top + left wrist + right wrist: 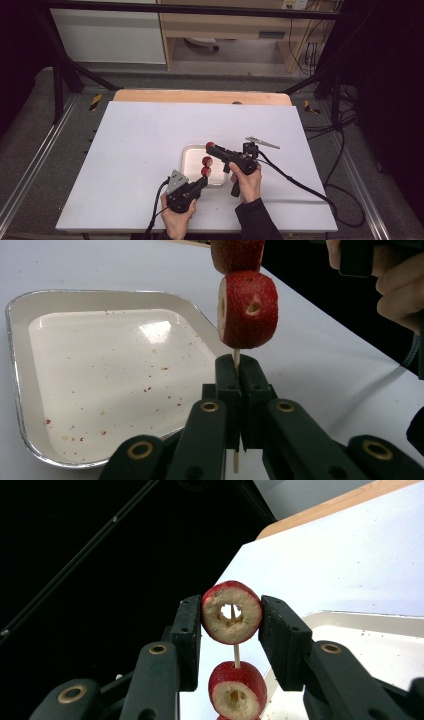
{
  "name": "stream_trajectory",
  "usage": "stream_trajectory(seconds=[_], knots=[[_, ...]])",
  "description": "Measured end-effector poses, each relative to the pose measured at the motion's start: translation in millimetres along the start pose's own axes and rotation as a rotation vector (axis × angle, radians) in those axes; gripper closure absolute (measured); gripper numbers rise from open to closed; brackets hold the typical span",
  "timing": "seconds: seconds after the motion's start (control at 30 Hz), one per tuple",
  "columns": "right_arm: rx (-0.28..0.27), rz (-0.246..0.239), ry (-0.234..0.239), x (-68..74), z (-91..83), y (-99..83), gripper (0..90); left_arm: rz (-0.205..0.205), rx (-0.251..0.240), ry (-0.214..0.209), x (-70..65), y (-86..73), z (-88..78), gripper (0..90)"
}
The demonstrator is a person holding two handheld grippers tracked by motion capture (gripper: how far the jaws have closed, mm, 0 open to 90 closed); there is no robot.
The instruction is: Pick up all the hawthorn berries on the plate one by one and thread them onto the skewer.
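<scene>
My left gripper [201, 182] [239, 366] is shut on the bottom of a thin wooden skewer [236, 358] that stands upright over the near right corner of a white foil tray [192, 153] [100, 380]. Red cored fruit slices are threaded on the stick: a lower slice [206, 171] [247, 310], a middle slice [207, 161] [236, 687], and a top slice [210, 146] [231, 612]. My right gripper [212, 147] [231, 615] comes in from the right and is shut on the top slice, its pads pressing on both sides. The skewer's tip shows inside that slice's hole.
The tray [370, 630] holds only red crumbs and sits on a white board [150, 135] over a wooden table edge [200, 96]. Black cables [300, 185] trail off the right side. Black frame posts [60, 75] stand at the far corners.
</scene>
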State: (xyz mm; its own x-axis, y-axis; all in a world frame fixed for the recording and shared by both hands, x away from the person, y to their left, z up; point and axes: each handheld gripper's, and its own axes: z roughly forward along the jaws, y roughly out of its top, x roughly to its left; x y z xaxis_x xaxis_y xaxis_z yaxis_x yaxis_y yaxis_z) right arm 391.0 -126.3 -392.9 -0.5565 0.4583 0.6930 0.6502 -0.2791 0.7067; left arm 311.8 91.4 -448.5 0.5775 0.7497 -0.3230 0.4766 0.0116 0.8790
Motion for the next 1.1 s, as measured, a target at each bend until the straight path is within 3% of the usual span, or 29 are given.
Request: stream_trajectory(seconds=[0.23,0.43,0.6,0.8,1.0,1.1], knots=[[-0.056,0.017,0.007,0.0,-0.7,-4.4,62.5,-0.051,-0.029,-0.014,4.2,0.0,-1.9,88.7],[-0.037,-0.008,-0.003,-2.2,0.8,-5.0,61.6,-0.014,0.000,-0.008,3.6,-1.7,0.3,88.6],[-0.009,-0.109,-0.060,-1.8,-4.3,1.0,40.9,0.011,0.007,0.029,7.3,0.7,-6.3,88.7],[0.111,-0.263,-0.163,-7.2,-12.2,5.7,17.1,0.039,0.036,0.044,13.7,3.7,-12.7,88.6],[0.262,-0.418,-0.236,-17.9,-20.2,2.1,6.1,0.070,0.057,0.057,20.8,7.6,-19.2,88.6],[0.306,-0.460,-0.255,-23.4,-25.7,-0.5,3.9,0.078,0.066,0.057,24.1,10.3,-22.6,88.5]])
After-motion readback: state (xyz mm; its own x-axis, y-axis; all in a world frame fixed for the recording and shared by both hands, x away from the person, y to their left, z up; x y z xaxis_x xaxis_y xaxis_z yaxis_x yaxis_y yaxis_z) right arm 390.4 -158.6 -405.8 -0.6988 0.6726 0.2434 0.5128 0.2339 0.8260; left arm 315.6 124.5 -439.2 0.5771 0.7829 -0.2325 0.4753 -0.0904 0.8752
